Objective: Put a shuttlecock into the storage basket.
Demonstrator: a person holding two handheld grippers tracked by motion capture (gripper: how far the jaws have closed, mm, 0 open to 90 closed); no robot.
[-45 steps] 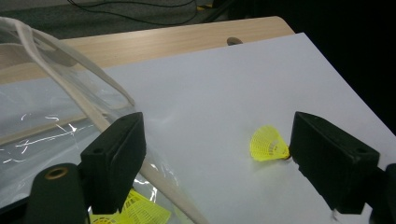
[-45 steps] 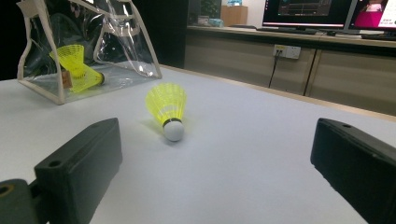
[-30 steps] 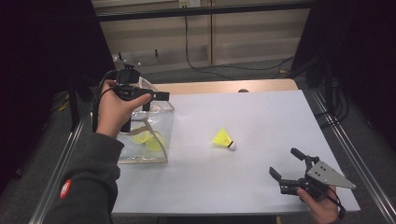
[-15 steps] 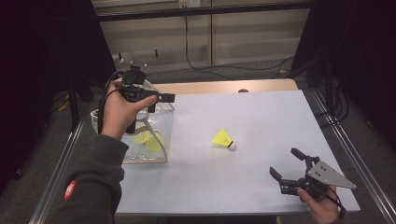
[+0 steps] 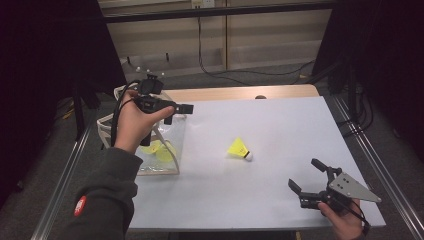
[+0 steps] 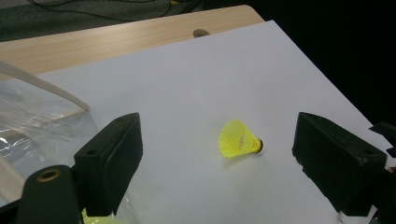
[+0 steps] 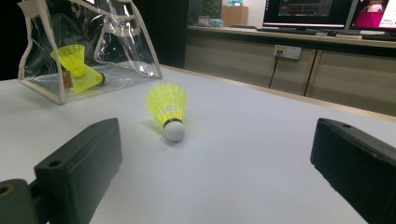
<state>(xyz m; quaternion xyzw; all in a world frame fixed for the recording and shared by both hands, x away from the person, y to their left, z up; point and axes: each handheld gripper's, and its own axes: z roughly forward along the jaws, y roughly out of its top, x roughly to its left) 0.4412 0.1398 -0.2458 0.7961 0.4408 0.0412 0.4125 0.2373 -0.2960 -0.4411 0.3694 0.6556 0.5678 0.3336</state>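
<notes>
A loose yellow shuttlecock (image 5: 239, 148) with a white cork lies on its side mid-table on the white surface (image 5: 280, 120). At the table's left stands a clear plastic bag (image 5: 167, 160) holding yellow shuttlecocks (image 5: 156, 148). A hand holds my left gripper (image 5: 178, 113) in the air above the bag's top, open and empty; in the left gripper view (image 6: 218, 122) its jaws frame the loose shuttlecock (image 6: 238, 139) from a distance. My right gripper (image 5: 304, 173) rests low at the front right corner, open and empty, facing the shuttlecock (image 7: 168, 107) and the bag (image 7: 121, 51) beyond it.
A strip of bare wood (image 5: 225, 93) runs along the table's far edge, with a small dark hole (image 5: 260, 96) in it. Metal rails (image 5: 367, 150) flank both sides of the table. Cables lie on the floor behind, and monitors (image 7: 308, 9) stand on a far counter.
The left gripper has drifted slightly to the right above the bag, jaws still open. The right gripper and the loose shuttlecock have not moved.
</notes>
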